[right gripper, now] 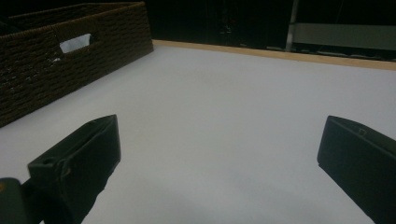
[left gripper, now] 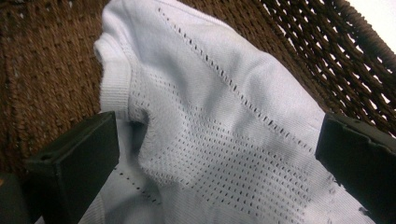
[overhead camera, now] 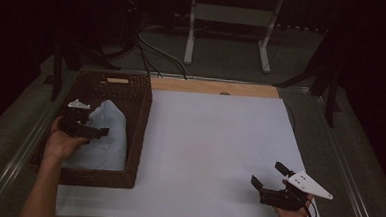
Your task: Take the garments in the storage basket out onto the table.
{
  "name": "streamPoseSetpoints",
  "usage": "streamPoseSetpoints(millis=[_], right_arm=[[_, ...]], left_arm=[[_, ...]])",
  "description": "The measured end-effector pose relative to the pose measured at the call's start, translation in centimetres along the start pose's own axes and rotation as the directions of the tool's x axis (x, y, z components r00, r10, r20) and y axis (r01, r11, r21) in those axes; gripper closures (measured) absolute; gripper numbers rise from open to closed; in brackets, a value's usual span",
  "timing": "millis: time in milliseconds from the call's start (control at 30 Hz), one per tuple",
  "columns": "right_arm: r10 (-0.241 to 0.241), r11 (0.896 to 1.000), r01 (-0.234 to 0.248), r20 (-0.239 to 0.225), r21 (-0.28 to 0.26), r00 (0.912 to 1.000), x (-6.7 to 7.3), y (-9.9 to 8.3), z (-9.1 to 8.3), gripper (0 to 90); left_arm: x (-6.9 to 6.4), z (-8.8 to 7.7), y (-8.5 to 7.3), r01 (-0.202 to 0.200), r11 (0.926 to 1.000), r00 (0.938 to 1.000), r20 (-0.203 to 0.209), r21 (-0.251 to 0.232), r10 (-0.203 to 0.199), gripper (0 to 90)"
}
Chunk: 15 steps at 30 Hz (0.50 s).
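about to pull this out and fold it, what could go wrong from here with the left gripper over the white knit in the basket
1. The left gripper has its jaws open around a hump of the white perforated knit garment; closing there may pinch only one layer, so it could slip out.
2. The dark brown woven wicker basket wall stands close beside it; the open knit might snag on the weave when lifted.
3. The right gripper is far off over the white table, too far to steady the basket.
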State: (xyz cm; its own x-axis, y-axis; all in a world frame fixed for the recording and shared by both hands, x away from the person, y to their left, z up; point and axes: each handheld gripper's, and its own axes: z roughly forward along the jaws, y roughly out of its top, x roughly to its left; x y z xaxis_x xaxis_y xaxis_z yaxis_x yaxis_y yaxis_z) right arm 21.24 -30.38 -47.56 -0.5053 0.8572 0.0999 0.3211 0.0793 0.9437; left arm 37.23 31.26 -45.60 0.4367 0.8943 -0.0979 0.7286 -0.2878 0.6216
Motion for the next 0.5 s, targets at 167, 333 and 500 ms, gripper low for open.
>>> streamPoseSetpoints(millis=[167,333,500], right_arm=[[0.001,1.0,-0.001,0.0,0.0,1.0,0.0,0.0,0.01,0.0],[0.0,1.0,0.0,0.0,0.001,1.0,0.02,0.0,0.01,0.0],[0.001,1.0,-0.001,0.0,0.001,1.0,-0.02,-0.01,0.03,0.0]], left_arm=[[0.08,0.25,-0.09,0.005,0.9995,1.0,0.005,0.031,-0.006,1.3],[0.18,0.48,-0.14,0.029,0.9982,0.9995,0.012,0.052,-0.03,1.3],[0.17,0.72,-0.22,0.029,0.9961,0.9994,0.015,0.083,-0.03,1.3]])
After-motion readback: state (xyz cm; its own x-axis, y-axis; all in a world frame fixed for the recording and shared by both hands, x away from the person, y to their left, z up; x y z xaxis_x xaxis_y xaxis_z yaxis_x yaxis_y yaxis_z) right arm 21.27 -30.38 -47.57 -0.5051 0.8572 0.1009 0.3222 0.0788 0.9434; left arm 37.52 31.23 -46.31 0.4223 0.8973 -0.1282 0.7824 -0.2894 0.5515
